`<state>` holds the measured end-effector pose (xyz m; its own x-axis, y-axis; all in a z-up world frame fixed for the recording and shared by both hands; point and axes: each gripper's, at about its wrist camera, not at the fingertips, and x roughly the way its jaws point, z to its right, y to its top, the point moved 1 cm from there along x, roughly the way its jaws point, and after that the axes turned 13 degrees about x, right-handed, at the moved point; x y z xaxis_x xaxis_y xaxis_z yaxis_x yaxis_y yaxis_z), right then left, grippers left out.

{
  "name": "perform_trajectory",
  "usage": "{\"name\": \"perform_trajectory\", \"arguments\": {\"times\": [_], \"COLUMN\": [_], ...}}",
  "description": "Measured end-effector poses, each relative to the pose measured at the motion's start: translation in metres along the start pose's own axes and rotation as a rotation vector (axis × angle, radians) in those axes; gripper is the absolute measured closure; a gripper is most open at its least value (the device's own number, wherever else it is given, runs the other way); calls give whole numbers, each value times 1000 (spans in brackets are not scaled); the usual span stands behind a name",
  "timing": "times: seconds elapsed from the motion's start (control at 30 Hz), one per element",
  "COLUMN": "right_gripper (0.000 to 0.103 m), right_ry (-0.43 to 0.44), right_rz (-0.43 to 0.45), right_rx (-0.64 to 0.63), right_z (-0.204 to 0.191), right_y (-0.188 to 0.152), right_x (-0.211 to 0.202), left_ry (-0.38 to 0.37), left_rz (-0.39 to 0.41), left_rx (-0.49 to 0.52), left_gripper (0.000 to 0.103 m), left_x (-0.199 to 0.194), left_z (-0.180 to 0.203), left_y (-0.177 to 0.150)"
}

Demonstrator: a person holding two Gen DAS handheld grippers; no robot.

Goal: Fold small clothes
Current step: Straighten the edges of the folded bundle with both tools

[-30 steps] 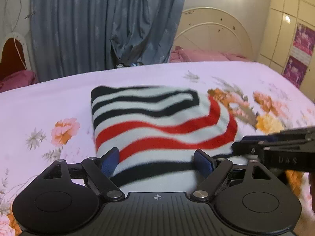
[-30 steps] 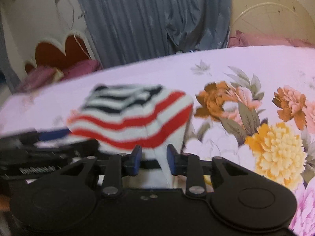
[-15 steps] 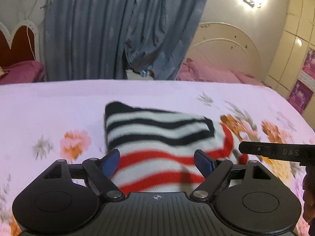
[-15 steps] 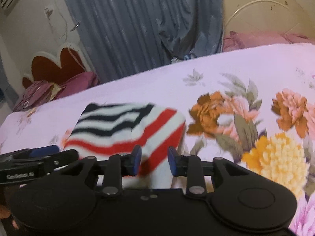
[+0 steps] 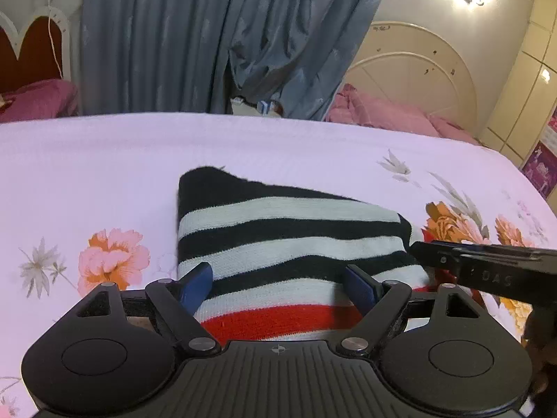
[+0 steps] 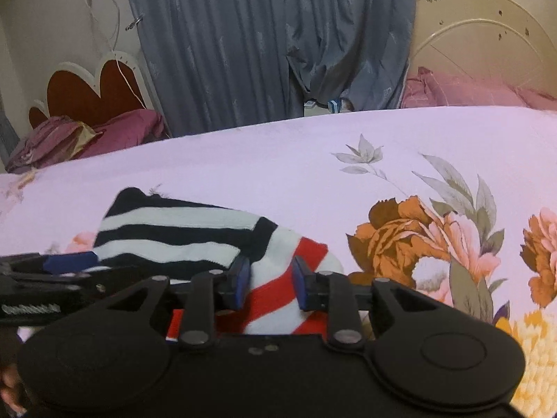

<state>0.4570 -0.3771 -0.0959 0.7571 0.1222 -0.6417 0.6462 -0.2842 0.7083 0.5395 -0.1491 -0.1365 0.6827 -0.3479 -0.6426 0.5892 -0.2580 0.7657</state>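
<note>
Left tool [image 5: 278, 284]: jaws wide apart, blue pads at lower centre of its own view, angled downward.
Right tool [image 6: 269, 284]: jaws narrow and closing, striped cloth between the blue pads; pad contact unclear.
Placement: each tool's black arm juts in at the other view's edge.

Few letters could be read. In the left wrist view, the right gripper [image 5: 487, 271] reached in from the right edge, and its black side bore the raised letters "DAS". In the right wrist view, the left gripper [image 6: 45, 278] showed a pale line of lettering along its black side at the left edge, too blurred to make out. Purple posters [image 5: 543, 170] on the cupboard doors at the far right of the left wrist view carried print too small to read.
</note>
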Motion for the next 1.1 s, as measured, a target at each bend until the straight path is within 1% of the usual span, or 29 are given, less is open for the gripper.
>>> {"name": "perform_trajectory", "arguments": {"times": [0.1,0.2,0.37,0.57,0.7,0.83,0.93,1.03,1.07,1.1], "right_gripper": [78,78,74,74,74,74,76,81,84,84], "right_ry": [-2,-13,29,66,76,68,66,73,75,76], "right_rz": [15,4,23,62,63,59,62,66,68,72], "right_rx": [26,5,27,-10,-13,-20,-29,-32,-34,-37], "right_z": [3,0,0,-6,-8,-7,-7,-6,-6,-5], "right_y": [-5,0,1,-9,-16,-27,-36,-46,-50,-54], "right_x": [6,4,-21,-54,-64,-71,-80,-91,-96,-101], "left_ry": [12,21,43,38,24,15,7,-6,-10,-15], "left_rz": [-2,-5,2,22,22,23,22,23,24,27], "left_rx": [23,33,79,92,86,88,88,86,77,62], "left_gripper": [22,22,22,21,21,21,21,21,21,21], "left_x": [2,-2,-13,-35,-47,-57,-65,-75,-79,-84], "left_z": [4,6,12,13,16,21,22,22,22,21], "left_y": [-2,1,-2,-8,-14,-23,-31,-41,-44,-48]}}
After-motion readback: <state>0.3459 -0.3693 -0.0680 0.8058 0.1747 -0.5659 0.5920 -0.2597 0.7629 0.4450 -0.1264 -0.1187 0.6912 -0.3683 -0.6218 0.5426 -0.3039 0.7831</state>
